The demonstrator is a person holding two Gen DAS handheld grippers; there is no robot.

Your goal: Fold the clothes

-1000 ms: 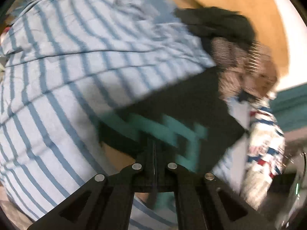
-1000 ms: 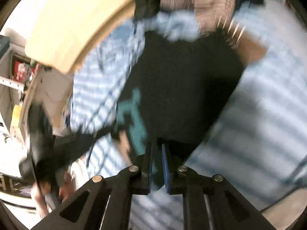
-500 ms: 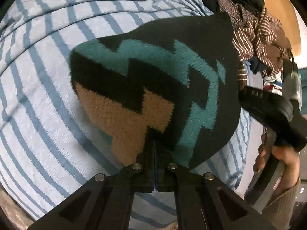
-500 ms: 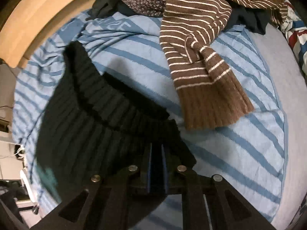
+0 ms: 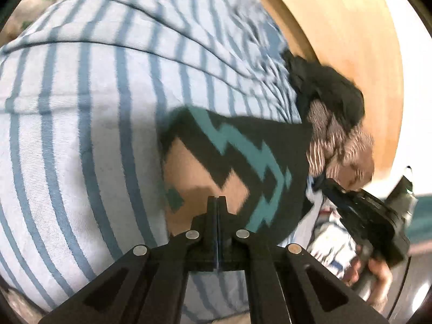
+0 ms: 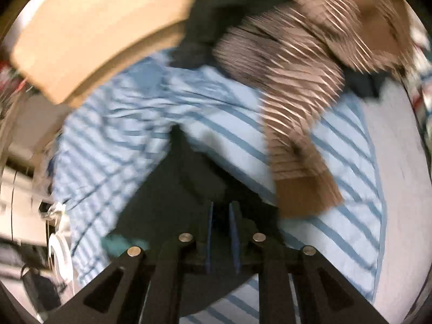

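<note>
Two grippers on one black knit sweater (image 5: 243, 145) — spread over striped bedding (image 5: 81, 135). Left gripper (image 5: 217, 202) pinched shut on its hem. Right gripper (image 6: 222, 210) seemingly clamped on black fabric — blurred.

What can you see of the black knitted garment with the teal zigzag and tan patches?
The black knitted garment with teal zigzag and tan patches lies spread on the blue-striped sheet, its far edge against the brown striped knit. The left gripper is shut on its near tan edge. In the right wrist view, its black part runs between the right gripper fingers, which look closed on it. Both views are blurred.
</note>
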